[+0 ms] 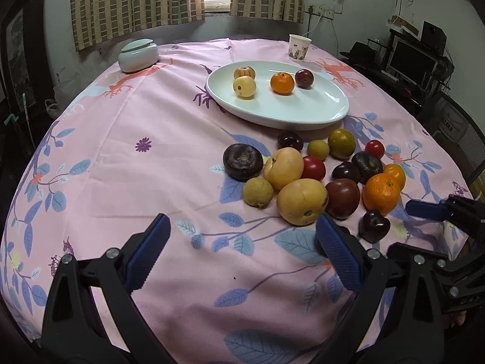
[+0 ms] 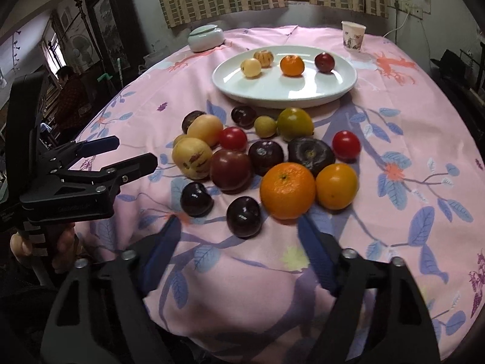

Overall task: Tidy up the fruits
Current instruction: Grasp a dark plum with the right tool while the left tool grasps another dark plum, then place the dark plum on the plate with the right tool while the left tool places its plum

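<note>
A pink flowered tablecloth (image 1: 121, 166) covers the round table. At its far left stands a pale lidded jar (image 1: 138, 55). The left gripper (image 1: 242, 242) hangs over bare cloth with its blue pads apart and nothing between them; the right-hand pad sits just in front of a big yellow fruit (image 1: 302, 201). Farther back, the white oval plate (image 1: 318, 115) holds two pale yellow fruits, a small orange (image 1: 282, 82) and a dark plum (image 1: 304, 78). In front of the plate lies the loose heap of fruit (image 2: 263, 154): plums, red tomatoes, yellow and green fruits, all on the cloth, many touching. The right gripper (image 2: 239, 236) stands open at the heap's near edge, a dark plum (image 2: 244, 217) just ahead of the gap and untouched, a large orange (image 2: 287, 190) beside its right pad. A paper cup (image 2: 353, 35) stands at the far right.
</note>
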Available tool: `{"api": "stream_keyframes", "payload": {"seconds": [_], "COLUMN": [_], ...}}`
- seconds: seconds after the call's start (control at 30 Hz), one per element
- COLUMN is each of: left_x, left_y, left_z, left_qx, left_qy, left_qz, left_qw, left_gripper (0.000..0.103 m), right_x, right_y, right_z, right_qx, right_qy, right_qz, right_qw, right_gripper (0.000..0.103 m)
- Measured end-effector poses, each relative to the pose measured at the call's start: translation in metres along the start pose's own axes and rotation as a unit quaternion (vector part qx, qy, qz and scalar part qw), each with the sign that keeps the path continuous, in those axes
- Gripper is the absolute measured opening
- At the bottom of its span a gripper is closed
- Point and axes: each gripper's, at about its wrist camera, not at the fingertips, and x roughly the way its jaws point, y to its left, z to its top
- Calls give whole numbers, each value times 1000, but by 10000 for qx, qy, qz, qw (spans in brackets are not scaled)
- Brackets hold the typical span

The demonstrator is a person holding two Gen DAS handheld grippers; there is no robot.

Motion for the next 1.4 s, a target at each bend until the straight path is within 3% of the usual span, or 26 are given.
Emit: {"api": "stream_keyframes", "payload": {"seconds": [0.07, 0.13, 0.2, 0.27, 0.37, 0.73, 0.77, 0.83, 0.87, 1.13, 1.4], "left_x": [2, 1, 0, -1, -1, 19, 22, 28, 32, 31, 10], "left_y": [1, 1, 1, 0, -4, -63, -66, -67, -68, -77, -72], "left_z": [-2, -3, -4, -5, -6, -11, -11, -11, -11, -14, -7], "left_qx": [1, 7, 30, 42, 82, 771, 756, 682, 649, 757, 709], "left_qy": [43, 54, 56, 78, 110, 379, 391, 482, 587, 562, 203], "left_qz": [7, 24, 52, 60, 26, -278, -292, -369, -467, -549, -543], "left_qw": [10000, 10000, 10000, 9999, 9999, 9959, 9959, 9958, 9951, 9940, 9958], "left_gripper": [98, 98, 98, 98, 98, 97, 94, 63, 39, 32, 31], "right_x": [10, 20, 25, 26, 18, -13, -13, -13, -14, -13, -17], "right_y": [-2, -6, -7, -5, -6, -53, -56, -59, -60, -60, -54], "right_z": [0, 0, 2, 3, 2, -18, -20, -22, -23, -24, -22], "right_qx": [119, 203, 210, 131, 96, 668, 701, 732, 742, 772, 743], "right_qy": [146, 189, 126, 69, 59, -180, -161, -139, -138, -119, -205], "right_qz": [110, 128, 137, 12, 109, -295, -273, -234, -222, -170, -134], "right_qw": [9998, 9995, 9996, 9999, 9999, 9972, 9970, 9969, 9969, 9968, 9969], "right_gripper": [50, 49, 42, 29, 29, 29, 29, 29, 29, 29, 29]}}
